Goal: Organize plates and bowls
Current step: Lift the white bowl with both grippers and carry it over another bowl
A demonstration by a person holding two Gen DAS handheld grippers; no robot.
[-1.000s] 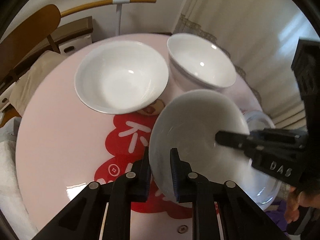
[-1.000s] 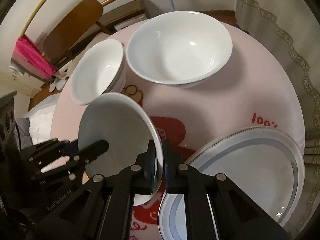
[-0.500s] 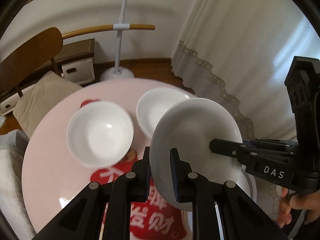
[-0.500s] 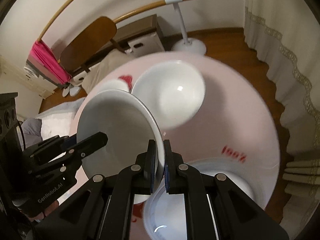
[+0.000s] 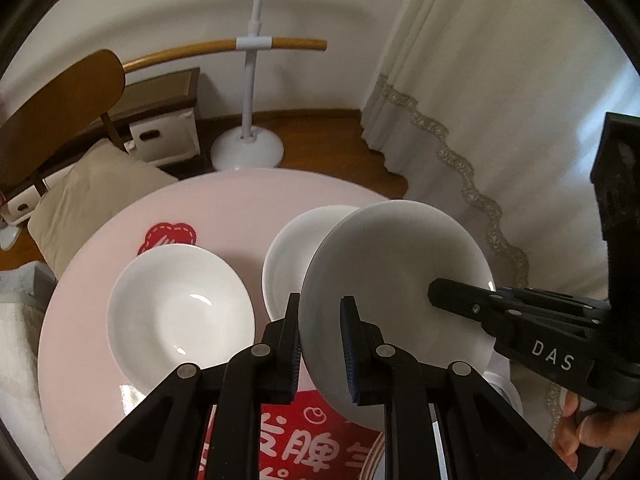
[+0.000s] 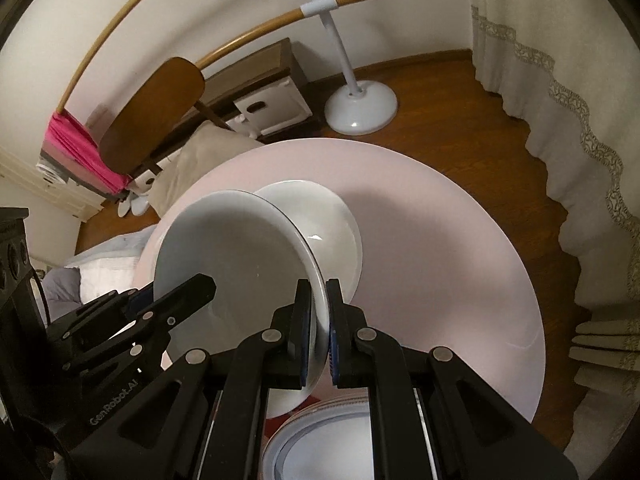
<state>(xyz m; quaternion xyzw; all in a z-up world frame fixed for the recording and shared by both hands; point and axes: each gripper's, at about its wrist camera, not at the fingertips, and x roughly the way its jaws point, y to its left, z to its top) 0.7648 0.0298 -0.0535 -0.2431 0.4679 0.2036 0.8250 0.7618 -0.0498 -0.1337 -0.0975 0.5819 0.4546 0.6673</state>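
Note:
A white shallow plate hangs tilted above the round pink table, held at two opposite rims. My left gripper is shut on its near-left rim. My right gripper is shut on the other rim, with the plate spreading to the left of it. Below on the table sit a wide white bowl and a second white bowl, half hidden behind the plate. The right wrist view shows one bowl behind the plate and the table under it.
A stack of blue-rimmed plates lies at the table's near edge under my right gripper. Beyond the table stand a wooden chair, a white lamp stand, storage boxes and a curtain. A hand grips the right tool.
Both grippers have carried the plate upward and back from the table. The bowls and table now look smaller and farther off. Both grips on the plate are unchanged.

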